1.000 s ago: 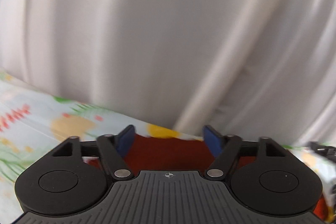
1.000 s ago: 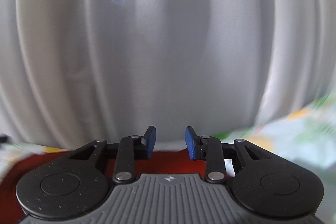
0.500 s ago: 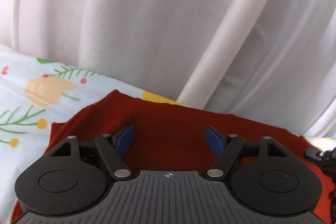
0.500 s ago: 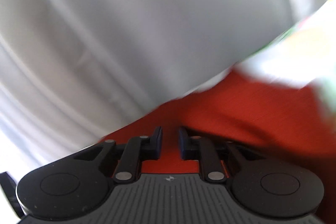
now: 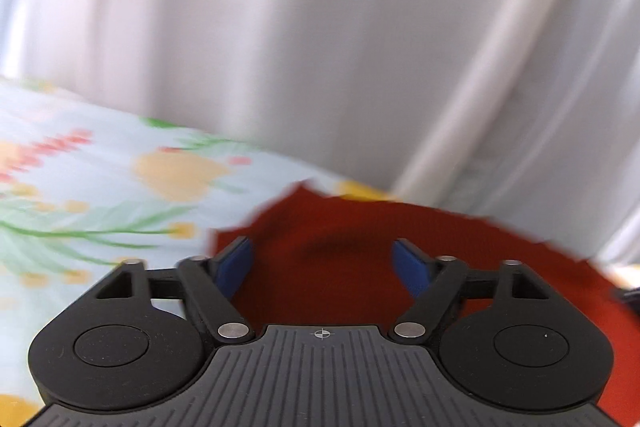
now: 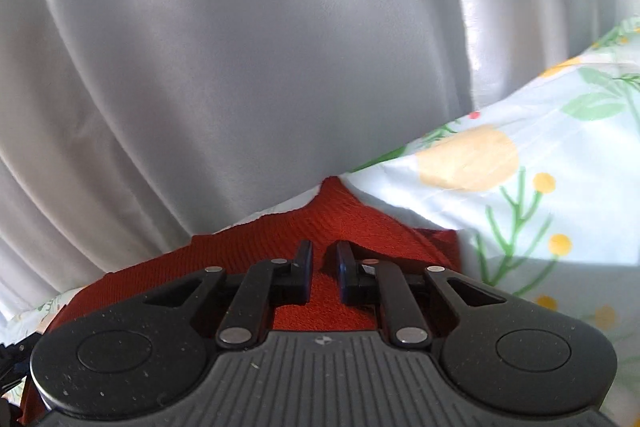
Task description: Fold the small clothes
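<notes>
A dark red knitted garment lies on a floral sheet near the white curtain. In the left wrist view my left gripper is open, its blue pads spread wide just above the garment's left part, holding nothing. In the right wrist view the same red garment lies under my right gripper, whose jaws stand nearly closed with red knit fabric showing in the narrow gap between them. I cannot tell whether fabric is pinched. The garment's right corner points toward the curtain.
A light blue sheet with yellow and green flower print covers the surface; it also shows in the right wrist view. White pleated curtains hang directly behind the garment's far edge.
My right gripper's jaws have narrowed from about half open to nearly closed over the red garment. My left gripper stays open; its view has shifted and is blurred by motion.
</notes>
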Motion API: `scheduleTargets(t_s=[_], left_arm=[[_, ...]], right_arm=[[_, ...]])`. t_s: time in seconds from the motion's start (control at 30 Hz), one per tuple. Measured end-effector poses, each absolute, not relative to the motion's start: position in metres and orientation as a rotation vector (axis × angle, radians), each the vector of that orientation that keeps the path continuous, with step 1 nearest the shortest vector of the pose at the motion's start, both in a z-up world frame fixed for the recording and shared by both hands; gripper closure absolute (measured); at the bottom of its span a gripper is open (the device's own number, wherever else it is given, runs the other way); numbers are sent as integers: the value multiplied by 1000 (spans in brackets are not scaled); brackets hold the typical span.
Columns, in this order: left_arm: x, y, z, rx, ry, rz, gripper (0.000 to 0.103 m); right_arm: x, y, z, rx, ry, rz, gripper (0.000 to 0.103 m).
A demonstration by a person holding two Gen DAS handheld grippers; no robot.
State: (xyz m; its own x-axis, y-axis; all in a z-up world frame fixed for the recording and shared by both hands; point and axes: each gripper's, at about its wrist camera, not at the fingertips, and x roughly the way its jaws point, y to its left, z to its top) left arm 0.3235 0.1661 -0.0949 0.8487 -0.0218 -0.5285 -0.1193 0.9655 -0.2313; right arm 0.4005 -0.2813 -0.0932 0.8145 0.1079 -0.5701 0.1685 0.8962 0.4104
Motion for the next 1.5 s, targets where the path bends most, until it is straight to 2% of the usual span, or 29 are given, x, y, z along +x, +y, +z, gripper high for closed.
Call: scheduleTargets(t_s=[0.1, 0.17, 0.23, 0.33, 0.4, 0.43, 0.47, 0.5, 0.63, 0.8, 0.87, 1.0, 1.07, 1.17, 1.4, 1.5], left_arm=[[305, 187, -87, -279, 602, 160, 17], [288, 195, -80, -338, 634, 119, 17], [266, 192, -72, -398, 618, 36, 17], [239, 177, -68, -450, 589, -58, 9], [232, 169, -71, -468, 604, -92, 9], [235, 162, -75, -460, 618, -104, 9], [236, 159, -78, -443, 637, -96, 9], [236, 156, -82, -421, 658, -70, 9], [225, 169, -85, -425, 679, -29, 9], [208, 211, -89, -612, 744, 80, 11], [202, 225, -90, -741, 745, 12, 12], [203, 229, -95, -868, 772, -136, 14], [208, 227, -97, -867, 784, -140, 14], [215, 233, -105, -931, 790, -145, 17], [243, 251, -115, -1033, 786, -200, 25], [261, 254, -120, -1054, 802, -211, 38]], right_arm=[[367, -287, -77, 391, 641, -131, 91], [341, -284, -69, 393, 652, -96, 87], [315, -278, -67, 462, 679, 23, 86], [285, -273, -79, 664, 740, 229, 86], [274, -270, -89, 691, 763, 256, 86], [271, -270, -93, 664, 776, 221, 89], [268, -275, -96, 659, 772, 206, 95], [266, -281, -96, 663, 771, 185, 97], [260, -293, -82, 470, 784, 23, 103], [254, -278, -64, 237, 803, -59, 103], [250, -273, -58, 183, 789, -130, 95], [235, -271, -42, 273, 732, -1, 89], [229, -262, -34, 300, 701, 69, 77], [233, -240, -28, 292, 693, 155, 68], [251, -187, -32, 303, 742, 341, 68], [252, -163, -33, 280, 763, 368, 68]])
